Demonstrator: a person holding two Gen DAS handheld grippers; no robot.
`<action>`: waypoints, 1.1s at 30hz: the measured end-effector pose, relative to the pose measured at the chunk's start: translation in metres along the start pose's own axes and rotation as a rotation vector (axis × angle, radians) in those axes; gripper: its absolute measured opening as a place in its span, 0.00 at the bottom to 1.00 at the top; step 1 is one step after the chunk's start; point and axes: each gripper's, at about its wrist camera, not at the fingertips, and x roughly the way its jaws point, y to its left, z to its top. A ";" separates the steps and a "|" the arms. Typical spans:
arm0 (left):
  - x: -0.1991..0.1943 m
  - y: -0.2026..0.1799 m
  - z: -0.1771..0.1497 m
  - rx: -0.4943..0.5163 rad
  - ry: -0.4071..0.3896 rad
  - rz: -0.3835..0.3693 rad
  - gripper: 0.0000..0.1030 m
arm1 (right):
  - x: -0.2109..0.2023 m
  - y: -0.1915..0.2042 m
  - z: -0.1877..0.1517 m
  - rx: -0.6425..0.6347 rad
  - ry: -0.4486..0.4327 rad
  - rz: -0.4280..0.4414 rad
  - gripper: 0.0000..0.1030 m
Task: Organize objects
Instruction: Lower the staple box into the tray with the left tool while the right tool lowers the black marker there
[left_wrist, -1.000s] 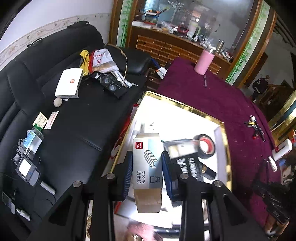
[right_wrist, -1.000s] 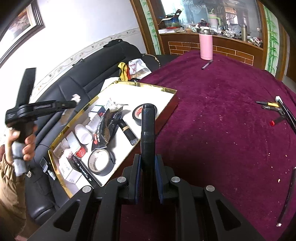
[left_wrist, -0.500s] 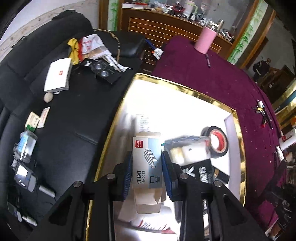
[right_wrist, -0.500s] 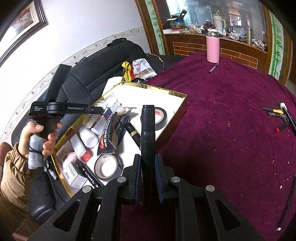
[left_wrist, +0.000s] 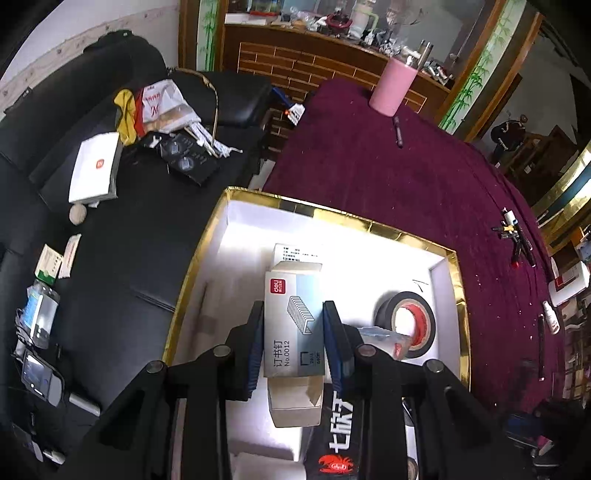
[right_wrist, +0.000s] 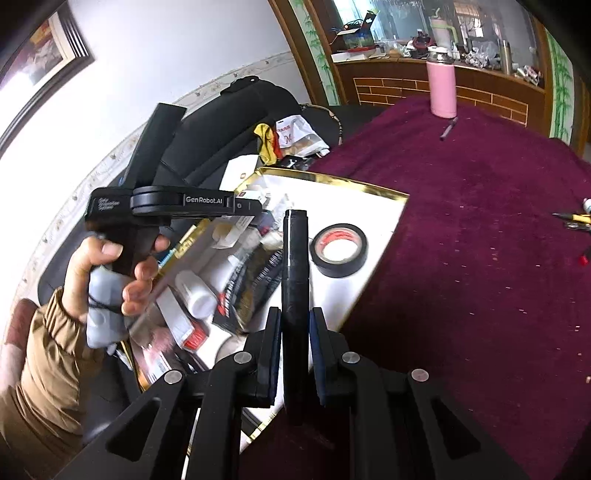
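The gold-rimmed tray (left_wrist: 207, 236) at the surface's sofa-side edge is already half full; its far end is mostly bare. Left gripper (left_wrist: 293, 332) hangs over it, jaws clamped on the staple box (left_wrist: 293, 325). Right gripper (right_wrist: 294, 347) pinches a black marker (right_wrist: 294, 258). Pens wait at the surface's right edge.

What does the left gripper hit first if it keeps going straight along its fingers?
Probably the white floor of the gold-rimmed box: the left gripper, shut on the staple box, points down into it, toward a small white carton. Depth is unclear.
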 end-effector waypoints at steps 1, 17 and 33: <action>-0.003 0.001 -0.001 0.002 -0.006 0.008 0.28 | 0.003 0.001 0.001 0.004 0.002 0.009 0.16; -0.004 0.024 -0.020 -0.003 0.007 0.045 0.28 | 0.040 -0.019 -0.001 0.205 0.000 0.032 0.16; 0.007 0.028 -0.040 0.004 0.071 0.066 0.28 | 0.074 -0.027 0.025 0.222 0.030 -0.052 0.16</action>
